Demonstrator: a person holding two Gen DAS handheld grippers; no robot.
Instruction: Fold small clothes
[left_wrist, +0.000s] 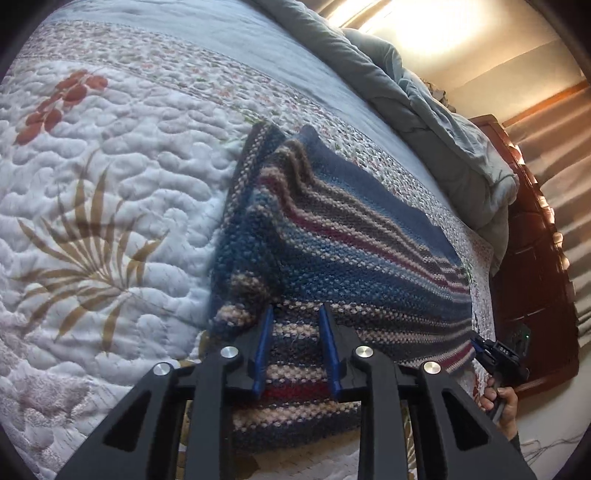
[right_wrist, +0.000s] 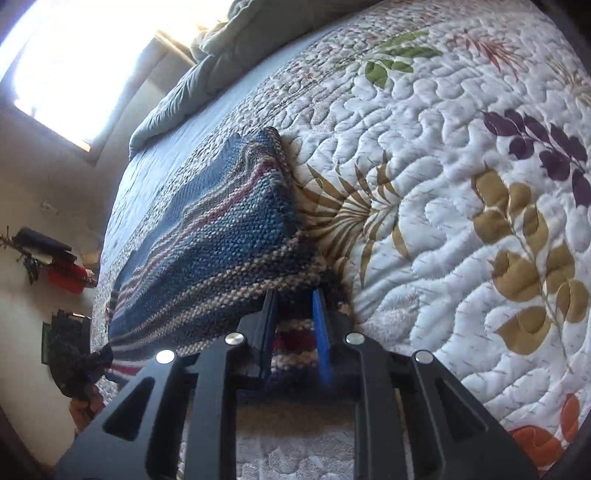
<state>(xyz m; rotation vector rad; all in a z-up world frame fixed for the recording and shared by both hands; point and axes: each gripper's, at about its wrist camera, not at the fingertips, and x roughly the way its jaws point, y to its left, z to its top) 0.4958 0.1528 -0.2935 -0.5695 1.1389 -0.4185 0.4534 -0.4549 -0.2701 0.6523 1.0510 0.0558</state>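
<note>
Both grippers, left (left_wrist: 295, 314) and right (right_wrist: 293, 299), pinch the near hem of the knit (left_wrist: 332, 240), soft, floppy, best held by corners.

You see a white quilted bedspread (left_wrist: 122, 177) filling the left of the left wrist view, stitched in wavy lines and printed with tan fronds and rust-red leaves. Across the upper middle runs its pale blue band (left_wrist: 236, 40), and beyond that a rumpled grey-green duvet (left_wrist: 439, 122) lies toward the upper right. At the far right you find a dark red wooden headboard (left_wrist: 532, 266) and a curtain (left_wrist: 565, 155). In the right wrist view a bright window (right_wrist: 81, 62) glares at the upper left, and a wall shelf (right_wrist: 55, 258) with dark and red items sits at the left edge.
</note>
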